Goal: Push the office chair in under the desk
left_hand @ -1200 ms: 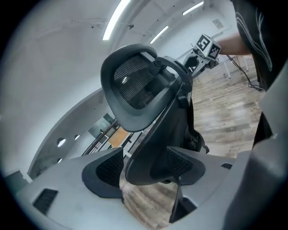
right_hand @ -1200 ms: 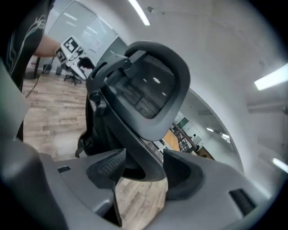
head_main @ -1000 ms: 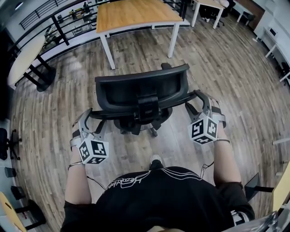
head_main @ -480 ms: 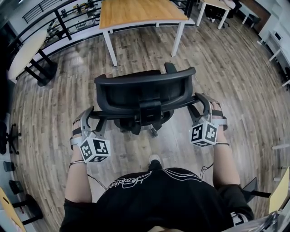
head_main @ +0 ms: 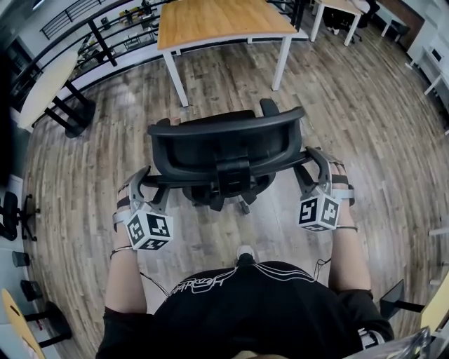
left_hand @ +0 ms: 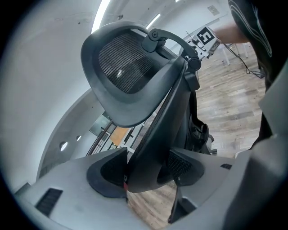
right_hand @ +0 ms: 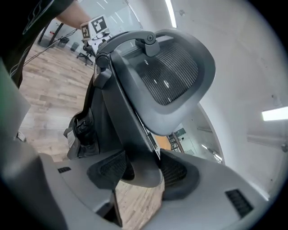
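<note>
A black mesh-backed office chair (head_main: pixel 224 144) stands on the wood floor, its back toward me, in front of a wooden-topped desk (head_main: pixel 217 17) with white legs. My left gripper (head_main: pixel 142 184) is shut on the left end of the chair's back frame, and in the left gripper view (left_hand: pixel 146 168) both pads press on that dark frame bar (left_hand: pixel 153 134). At the frame's right end my right gripper (head_main: pixel 313 165) is shut the same way. In the right gripper view (right_hand: pixel 141 168) the bar (right_hand: pixel 135 134) fills the gap between the pads.
A white-topped table on black legs (head_main: pixel 42 91) and a black railing (head_main: pixel 105 35) lie at the left. Another white desk (head_main: pixel 337 10) is at the far right. Dark chairs (head_main: pixel 10 210) line the left edge. My shoe (head_main: pixel 244 254) is just behind the chair's base.
The chair and both grippers have shifted slightly forward and right together, and the desk looks a little nearer. Both grips stay on the back frame.
</note>
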`<action>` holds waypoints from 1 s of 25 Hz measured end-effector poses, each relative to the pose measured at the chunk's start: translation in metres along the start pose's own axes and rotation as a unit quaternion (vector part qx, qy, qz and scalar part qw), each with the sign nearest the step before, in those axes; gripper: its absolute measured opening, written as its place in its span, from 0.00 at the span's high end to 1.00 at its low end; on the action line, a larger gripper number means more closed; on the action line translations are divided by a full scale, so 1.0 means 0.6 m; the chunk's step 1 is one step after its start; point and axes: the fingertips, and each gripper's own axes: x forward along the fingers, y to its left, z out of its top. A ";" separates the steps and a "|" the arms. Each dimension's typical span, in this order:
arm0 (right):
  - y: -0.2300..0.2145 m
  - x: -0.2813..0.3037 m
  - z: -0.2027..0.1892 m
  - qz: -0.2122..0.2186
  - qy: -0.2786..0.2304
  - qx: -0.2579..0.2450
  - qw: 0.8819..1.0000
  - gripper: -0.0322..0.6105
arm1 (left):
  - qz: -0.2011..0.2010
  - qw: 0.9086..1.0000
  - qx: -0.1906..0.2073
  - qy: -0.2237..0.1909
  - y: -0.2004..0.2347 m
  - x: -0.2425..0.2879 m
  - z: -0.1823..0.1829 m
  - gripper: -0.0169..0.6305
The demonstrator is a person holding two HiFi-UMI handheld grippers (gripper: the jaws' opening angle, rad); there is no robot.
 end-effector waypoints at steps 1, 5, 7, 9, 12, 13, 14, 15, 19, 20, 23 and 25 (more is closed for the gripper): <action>0.002 0.003 -0.001 0.000 -0.001 0.002 1.000 0.54 | 0.002 1.000 -0.001 0.000 0.000 0.004 -0.001 0.56; 0.014 0.012 -0.005 0.002 -0.005 0.004 1.000 0.54 | 0.012 1.000 -0.001 0.007 -0.005 0.022 -0.011 0.56; 0.021 0.015 -0.009 -0.001 -0.012 0.006 1.000 0.54 | 0.018 1.000 0.001 0.012 -0.008 0.033 -0.016 0.56; 0.021 0.014 -0.008 -0.003 -0.018 0.007 1.000 0.55 | 0.024 1.000 0.002 0.019 -0.006 0.037 -0.018 0.56; 0.014 0.010 -0.006 -0.002 -0.026 0.007 1.000 0.55 | 0.025 0.999 0.002 0.028 0.001 0.038 -0.013 0.56; 0.009 0.015 -0.008 -0.002 -0.028 0.007 1.000 0.55 | 0.024 0.999 0.002 0.030 0.004 0.045 -0.010 0.56; 0.003 0.023 -0.012 -0.002 -0.029 0.007 1.000 0.55 | 0.023 0.999 0.003 0.032 0.009 0.056 -0.005 0.56; -0.005 0.031 -0.016 -0.002 -0.030 0.007 1.000 0.55 | 0.022 0.999 0.002 0.034 0.013 0.066 0.001 0.56; -0.029 0.032 -0.015 -0.003 -0.033 0.006 0.999 0.55 | 0.029 0.999 -0.001 0.042 0.028 0.065 0.017 0.56; -0.037 0.043 -0.020 -0.002 -0.031 0.006 0.999 0.55 | 0.030 0.998 -0.002 0.046 0.032 0.076 0.023 0.56; -0.059 0.103 -0.047 -0.008 -0.022 0.009 1.000 0.55 | 0.022 0.998 -0.001 0.055 0.041 0.146 0.041 0.56; -0.057 0.125 -0.050 -0.020 -0.016 0.007 1.000 0.55 | 0.019 0.998 0.001 0.055 0.042 0.169 0.036 0.56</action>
